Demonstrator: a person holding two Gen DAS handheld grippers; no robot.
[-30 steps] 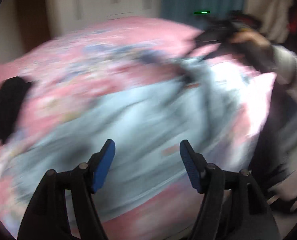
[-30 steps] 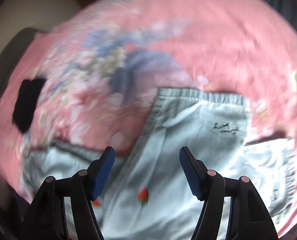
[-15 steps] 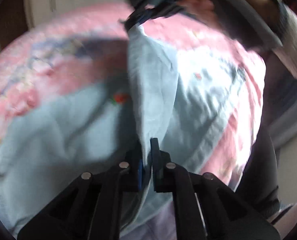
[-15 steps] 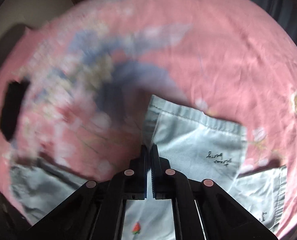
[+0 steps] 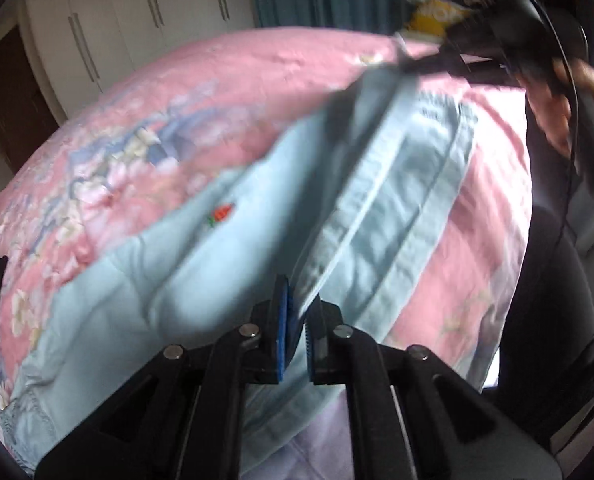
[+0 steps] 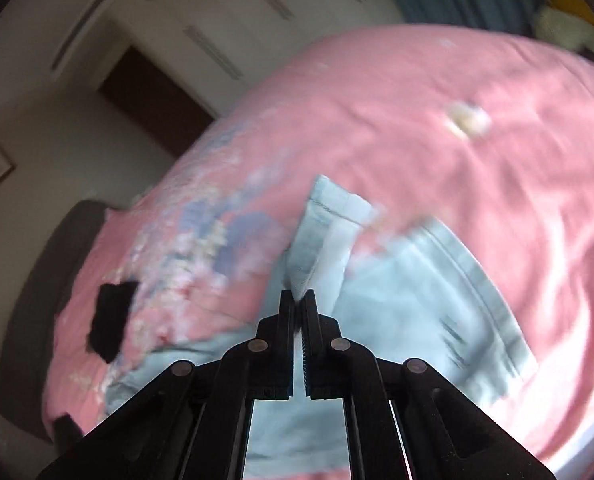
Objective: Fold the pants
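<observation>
Clearly, the left gripper (image 5: 295, 320) was clamped on the pale blue pants (image 5: 169, 280) over the pink bedspread (image 5: 257, 72). The right gripper (image 6: 297, 308) pinched another edge, apparently the waistband, though blur obscured it.

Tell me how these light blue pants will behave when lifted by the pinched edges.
Likely floppy: the pants hang slack between the left gripper and right gripper. Probably light, since thin edge pinches raise them. The rest may drag on the pink bedspread.

Left gripper (image 5: 297, 322) angles steeply down at the near edge, jaws clamped tight on cloth, while the right gripper (image 6: 297, 304), gripped by a bare hand (image 5: 557, 100) far right, pinches shut too.
</observation>
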